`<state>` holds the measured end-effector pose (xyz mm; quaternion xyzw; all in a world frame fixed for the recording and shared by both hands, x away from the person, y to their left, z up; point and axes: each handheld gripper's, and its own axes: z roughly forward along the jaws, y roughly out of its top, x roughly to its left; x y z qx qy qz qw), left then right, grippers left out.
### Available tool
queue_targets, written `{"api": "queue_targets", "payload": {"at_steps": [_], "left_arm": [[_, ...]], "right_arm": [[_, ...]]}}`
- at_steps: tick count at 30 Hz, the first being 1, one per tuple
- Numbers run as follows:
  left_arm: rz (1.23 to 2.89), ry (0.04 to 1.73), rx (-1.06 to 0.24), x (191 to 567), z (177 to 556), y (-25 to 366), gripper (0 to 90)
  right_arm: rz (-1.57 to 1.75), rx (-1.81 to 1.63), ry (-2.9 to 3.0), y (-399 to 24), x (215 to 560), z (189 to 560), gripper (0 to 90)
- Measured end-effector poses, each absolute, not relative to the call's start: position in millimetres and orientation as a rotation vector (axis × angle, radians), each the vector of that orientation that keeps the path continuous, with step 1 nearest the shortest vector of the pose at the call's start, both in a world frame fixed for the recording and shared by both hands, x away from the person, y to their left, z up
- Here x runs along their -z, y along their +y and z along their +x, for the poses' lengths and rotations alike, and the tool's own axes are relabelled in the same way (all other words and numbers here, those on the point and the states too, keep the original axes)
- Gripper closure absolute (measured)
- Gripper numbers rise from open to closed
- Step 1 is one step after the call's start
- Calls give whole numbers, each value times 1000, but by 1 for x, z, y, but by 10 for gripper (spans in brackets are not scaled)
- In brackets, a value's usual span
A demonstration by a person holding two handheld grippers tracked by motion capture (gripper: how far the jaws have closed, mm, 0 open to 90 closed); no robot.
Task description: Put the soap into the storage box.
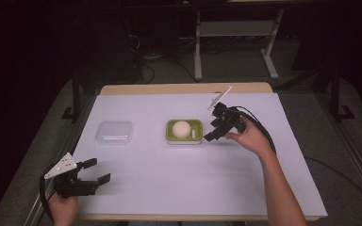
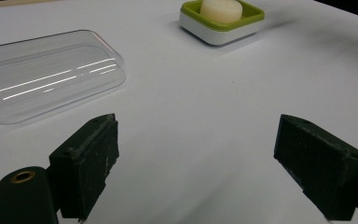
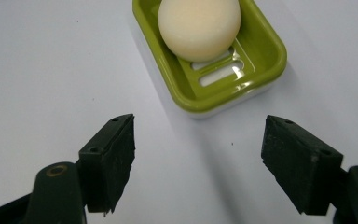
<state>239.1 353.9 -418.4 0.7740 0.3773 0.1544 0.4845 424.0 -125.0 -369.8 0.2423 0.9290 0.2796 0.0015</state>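
The right gripper (image 1: 215, 132), fingers spread, sits just beside the soap dish (image 1: 171, 135) holding 1 soap (image 1: 181, 128); the left gripper (image 1: 94, 170) is spread too.

A white sheet (image 1: 169, 174) covers a wooden table (image 1: 184, 88) on grey floor (image 1: 235, 70), with white frame legs (image 1: 198, 52) and cables (image 1: 143, 59) in the dark behind.

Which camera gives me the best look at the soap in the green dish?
The right gripper view: the soap sits close and large in the dish, just beyond the open jaws. The left gripper view shows it far off, cropped at the top edge. The high view shows it small, mid-table.
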Motion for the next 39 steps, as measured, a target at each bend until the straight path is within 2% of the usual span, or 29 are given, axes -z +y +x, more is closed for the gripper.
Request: {"api": "queue_targets", "payload": {"at_steps": [39], "left_arm": [[1883,912,-386,419,239,351,132]], "right_arm": [[840,-916,2883,-174,388,372,241]]}}
